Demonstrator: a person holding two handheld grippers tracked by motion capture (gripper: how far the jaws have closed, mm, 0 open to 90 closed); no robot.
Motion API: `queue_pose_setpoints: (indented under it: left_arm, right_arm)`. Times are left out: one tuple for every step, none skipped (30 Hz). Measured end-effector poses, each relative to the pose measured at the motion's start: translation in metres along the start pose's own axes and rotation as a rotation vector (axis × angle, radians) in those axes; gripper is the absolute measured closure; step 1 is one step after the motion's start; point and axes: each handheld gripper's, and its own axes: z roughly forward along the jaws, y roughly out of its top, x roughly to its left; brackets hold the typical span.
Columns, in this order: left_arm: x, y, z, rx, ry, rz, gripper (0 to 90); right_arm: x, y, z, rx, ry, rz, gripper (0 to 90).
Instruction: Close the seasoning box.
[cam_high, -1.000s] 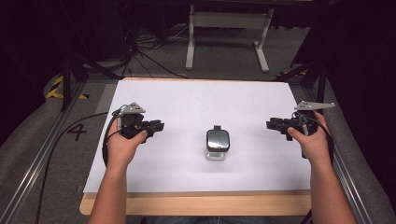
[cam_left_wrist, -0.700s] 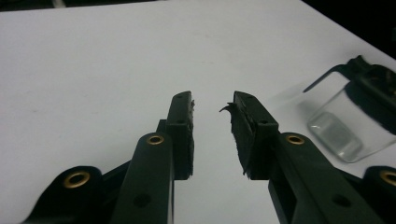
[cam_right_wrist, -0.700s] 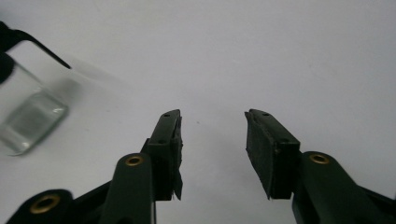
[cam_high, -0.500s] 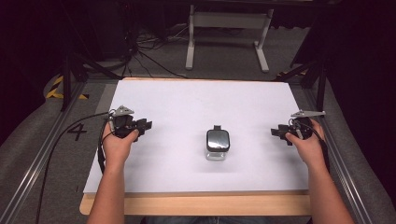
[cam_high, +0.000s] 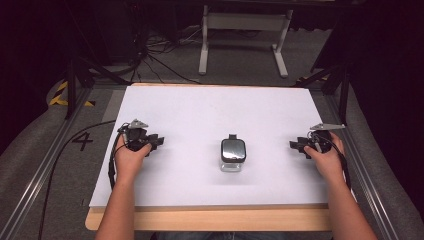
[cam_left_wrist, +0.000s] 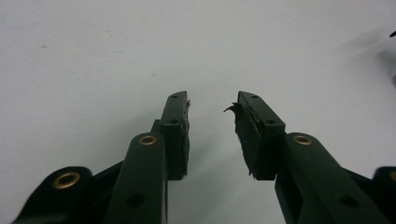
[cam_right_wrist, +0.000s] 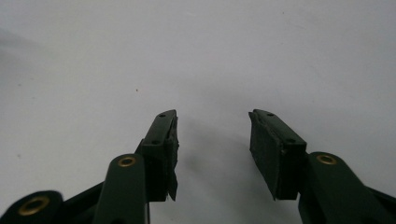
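Left gripper (cam_left_wrist: 212, 105) – jaws are parted, nothing is held between them, only the white table sheet (cam_high: 200, 110) is seen ahead. Right gripper (cam_right_wrist: 212, 119) – same, jaws are spread and empty. In the high view both are rested on the sheet at its left (cam_high: 156, 141) and right (cam_high: 296, 146) sides, well apart from the small dark-screened device (cam_high: 233, 152) at centre – untouched, lying flat. Judged: nothing is grasped yet; approach and pickup are left.

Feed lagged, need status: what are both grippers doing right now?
Left gripper: open, holding nothing.
Right gripper: open, holding nothing.
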Motion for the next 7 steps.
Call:
queue_pose_setpoints:
  left_arm:
    - [-0.0009, 0.0004, 0.0, -0.006, -0.002, -0.002, 64.9]
    - [-0.0015, 0.0009, -0.0005, -0.01, -0.003, 0.001, 64.7]
    - [-0.0022, 0.0016, -0.0014, -0.008, -0.005, 0.001, 64.2]
    - [-0.0027, 0.0024, -0.0027, 0.004, -0.013, 0.001, 63.2]
    - [-0.0039, 0.0023, -0.0016, -0.021, -0.017, -0.009, 61.8]
    - [-0.0048, 0.0029, -0.0021, -0.025, -0.018, -0.015, 59.0]
    - [-0.0048, 0.0029, -0.0021, -0.025, -0.018, -0.015, 56.6]
  right_arm:
    - [0.0009, 0.0004, 0.0, -0.003, 0.001, -0.002, 51.7]
    - [0.0016, 0.0007, -0.0001, -0.005, 0.004, -0.004, 51.4]
    - [0.0025, 0.0011, -0.0002, -0.008, 0.005, -0.003, 50.9]
    - [0.0034, 0.0016, -0.0002, -0.011, 0.01, -0.001, 50.4]
    - [0.0042, 0.0018, -0.0001, -0.013, 0.012, 0.002, 49.8]
    - [0.0051, 0.0021, 0.0004, -0.018, 0.018, 0.001, 49.7]
    - [0.0051, 0.0021, 0.0004, -0.018, 0.018, 0.001, 49.7]
